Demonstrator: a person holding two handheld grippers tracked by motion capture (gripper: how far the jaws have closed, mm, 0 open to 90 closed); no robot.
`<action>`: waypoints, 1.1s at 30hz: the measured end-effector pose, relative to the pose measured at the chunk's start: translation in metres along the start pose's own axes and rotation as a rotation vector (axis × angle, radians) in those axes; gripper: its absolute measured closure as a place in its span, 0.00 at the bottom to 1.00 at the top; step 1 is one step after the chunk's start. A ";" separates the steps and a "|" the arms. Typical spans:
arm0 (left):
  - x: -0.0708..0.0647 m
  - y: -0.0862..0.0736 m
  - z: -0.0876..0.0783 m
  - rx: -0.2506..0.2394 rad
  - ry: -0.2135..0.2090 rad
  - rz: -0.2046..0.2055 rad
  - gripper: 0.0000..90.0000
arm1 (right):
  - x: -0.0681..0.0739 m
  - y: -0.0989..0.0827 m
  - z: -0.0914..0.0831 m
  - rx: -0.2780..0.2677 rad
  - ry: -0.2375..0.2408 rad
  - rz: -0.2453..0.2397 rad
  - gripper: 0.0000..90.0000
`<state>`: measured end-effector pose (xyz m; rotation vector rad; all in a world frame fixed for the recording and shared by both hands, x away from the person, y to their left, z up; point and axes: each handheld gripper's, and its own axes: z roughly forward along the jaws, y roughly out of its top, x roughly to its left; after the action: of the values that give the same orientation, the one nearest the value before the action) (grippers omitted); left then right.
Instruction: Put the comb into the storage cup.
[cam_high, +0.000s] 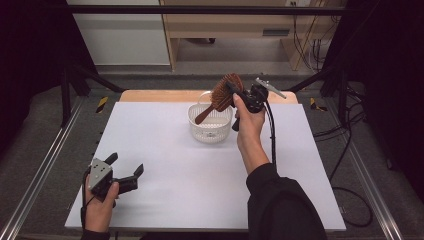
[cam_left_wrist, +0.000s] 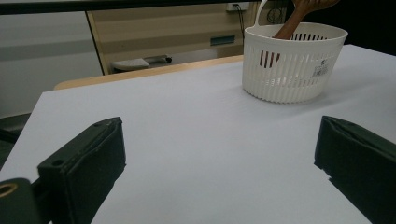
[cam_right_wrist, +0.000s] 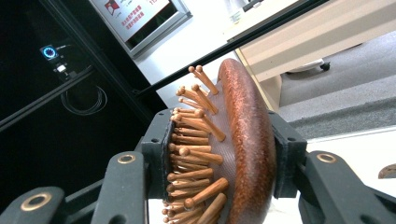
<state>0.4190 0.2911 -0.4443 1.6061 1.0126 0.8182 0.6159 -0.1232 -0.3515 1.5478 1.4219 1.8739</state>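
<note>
Item: wooden hairbrush (cam_high: 223, 92), clamped by its head in my right claw (cam_high: 231, 90) (bristles against one pad), handle dipping into white basket (cam_high: 210, 131) below.

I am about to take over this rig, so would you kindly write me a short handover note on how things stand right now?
Right hand-held gripper: shut on the head of the brown wooden hairbrush with peg bristles, one pad on the bristles, one on the back.
Left hand-held gripper: open, holding nothing, low over the white table near its front left corner.
Brush is raised over the white slotted plastic basket, handle tip pointing down into it.
Done: brush gripped.
Left, probably: lower it in and release.
</note>
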 end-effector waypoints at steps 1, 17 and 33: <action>0.000 0.000 0.000 0.000 -0.001 0.001 0.02 | 0.000 -0.001 0.001 0.002 0.001 0.000 0.57; 0.000 0.000 0.000 -0.008 -0.006 -0.002 0.02 | -0.008 -0.012 0.007 0.008 -0.009 0.016 0.57; 0.000 0.001 0.000 -0.005 -0.004 0.002 0.02 | -0.014 -0.020 0.011 0.010 -0.021 0.016 0.57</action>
<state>0.4190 0.2915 -0.4436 1.6038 1.0054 0.8187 0.6237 -0.1192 -0.3769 1.5839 1.4151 1.8570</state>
